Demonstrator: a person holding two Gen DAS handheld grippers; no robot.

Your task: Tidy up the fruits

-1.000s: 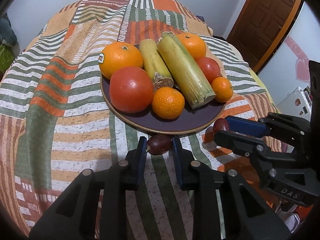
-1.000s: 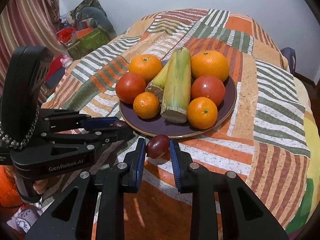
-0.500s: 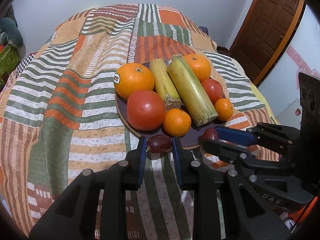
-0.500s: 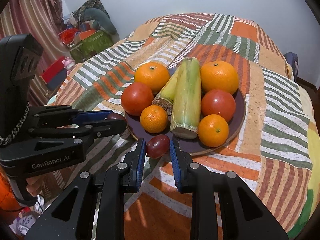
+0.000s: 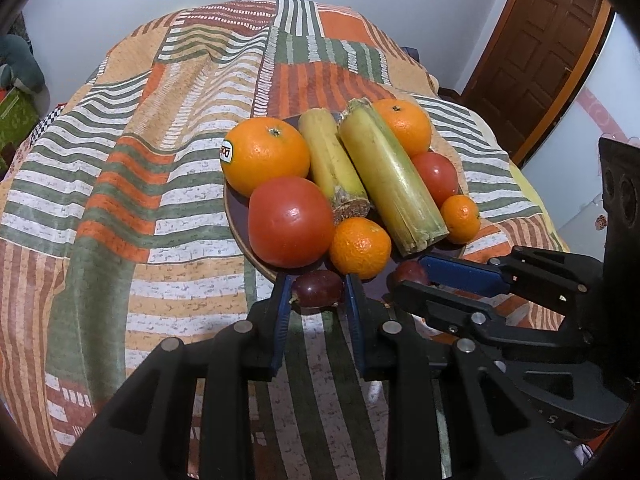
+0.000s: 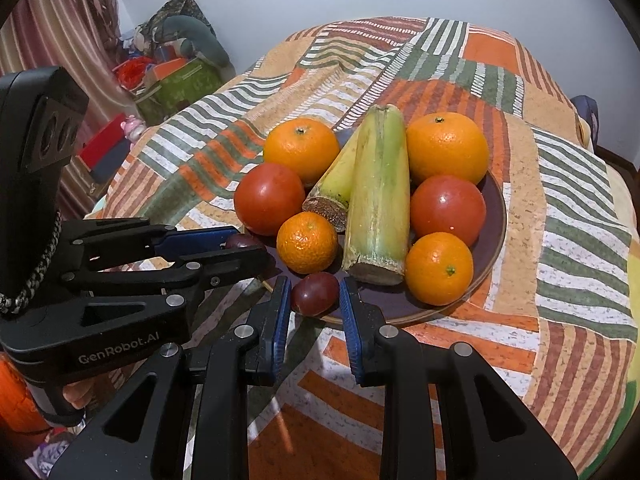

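Note:
A dark purple plate on the patchwork cloth holds oranges, two tomatoes, small mandarins and two yellow-green stalk pieces. My left gripper pinches a dark red grape at the plate's near rim, and its jaws are opening slightly. My right gripper is shut on a second grape, held over the plate's front edge. Each view also shows the other gripper from the side: the right gripper and the left gripper, both with a grape at the tips.
The striped cloth covers a rounded surface that drops away on all sides. A brown door stands at the back right. Bags and soft clutter sit beyond the left edge. A hand grips the left tool.
Both grippers have carried their grapes forward from above the cloth to the plate's near rim. The plate now sits closer under the fingertips.

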